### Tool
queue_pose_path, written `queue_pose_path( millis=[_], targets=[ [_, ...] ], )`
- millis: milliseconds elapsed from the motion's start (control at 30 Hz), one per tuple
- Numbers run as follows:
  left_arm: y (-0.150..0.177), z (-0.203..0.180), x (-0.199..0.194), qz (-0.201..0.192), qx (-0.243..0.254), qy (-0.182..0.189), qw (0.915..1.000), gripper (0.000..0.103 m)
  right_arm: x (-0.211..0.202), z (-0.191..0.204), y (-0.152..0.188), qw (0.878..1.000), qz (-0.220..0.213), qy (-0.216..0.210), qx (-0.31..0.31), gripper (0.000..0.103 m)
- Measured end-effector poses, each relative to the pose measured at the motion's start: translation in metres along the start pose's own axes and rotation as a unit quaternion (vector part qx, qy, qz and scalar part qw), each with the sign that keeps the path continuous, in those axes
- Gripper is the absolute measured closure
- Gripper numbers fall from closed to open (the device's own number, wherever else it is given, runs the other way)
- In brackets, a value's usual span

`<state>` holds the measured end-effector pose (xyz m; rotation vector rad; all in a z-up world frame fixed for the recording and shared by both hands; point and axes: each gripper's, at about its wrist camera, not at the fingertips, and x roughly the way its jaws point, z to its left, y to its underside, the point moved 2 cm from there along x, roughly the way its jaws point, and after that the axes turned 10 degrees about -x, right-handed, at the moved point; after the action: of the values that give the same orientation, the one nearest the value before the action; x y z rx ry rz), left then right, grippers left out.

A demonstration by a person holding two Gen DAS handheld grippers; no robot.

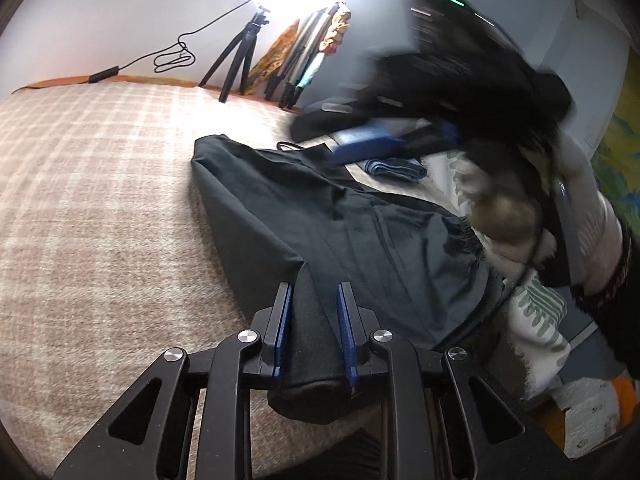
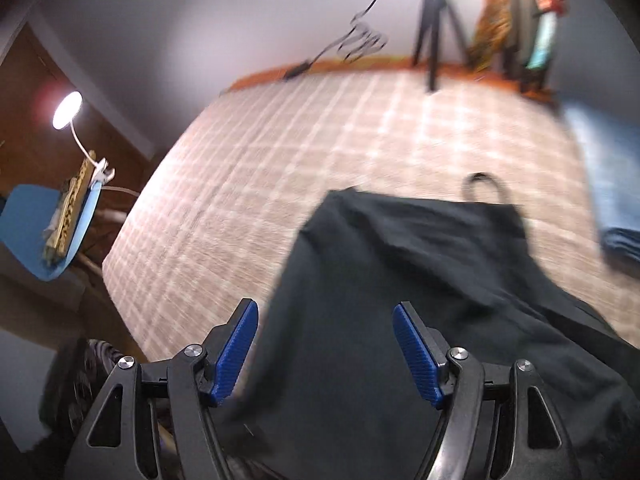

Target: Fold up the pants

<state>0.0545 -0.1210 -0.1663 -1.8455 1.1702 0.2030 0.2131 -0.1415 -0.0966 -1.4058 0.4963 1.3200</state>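
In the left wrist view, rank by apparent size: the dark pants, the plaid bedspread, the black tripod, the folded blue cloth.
1. plaid bedspread
2. dark pants
3. black tripod
4. folded blue cloth
Tripod versus cloth is unsure: both are far back and look similar.

Black pants (image 1: 360,232) lie on a pink-and-white plaid bed cover (image 1: 100,200); each tool wears blue ribbed pads (image 2: 418,354) (black frames), beside a folded blue cloth (image 1: 394,169).
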Motion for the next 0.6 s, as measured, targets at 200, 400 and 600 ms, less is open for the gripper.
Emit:
queue_pose_path(
  millis=[200, 400, 600],
  targets=[
    [0.004, 0.002, -0.001, -0.002, 0.001, 0.002, 1.0, 0.083, 0.067, 0.021, -0.027, 0.997, 0.069, 0.022, -0.023, 0.039],
    [0.006, 0.003, -0.006, -0.008, 0.009, -0.013, 0.9998, 0.083, 0.103, 0.03, -0.029, 0.99, 0.114, 0.069, -0.045, 0.087],
    [0.007, 0.009, -0.008, -0.022, -0.005, -0.084, 0.9962, 0.038, 0.088, 0.011, -0.025, 0.996, 0.08, 0.04, 0.001, 0.101]
  ],
)
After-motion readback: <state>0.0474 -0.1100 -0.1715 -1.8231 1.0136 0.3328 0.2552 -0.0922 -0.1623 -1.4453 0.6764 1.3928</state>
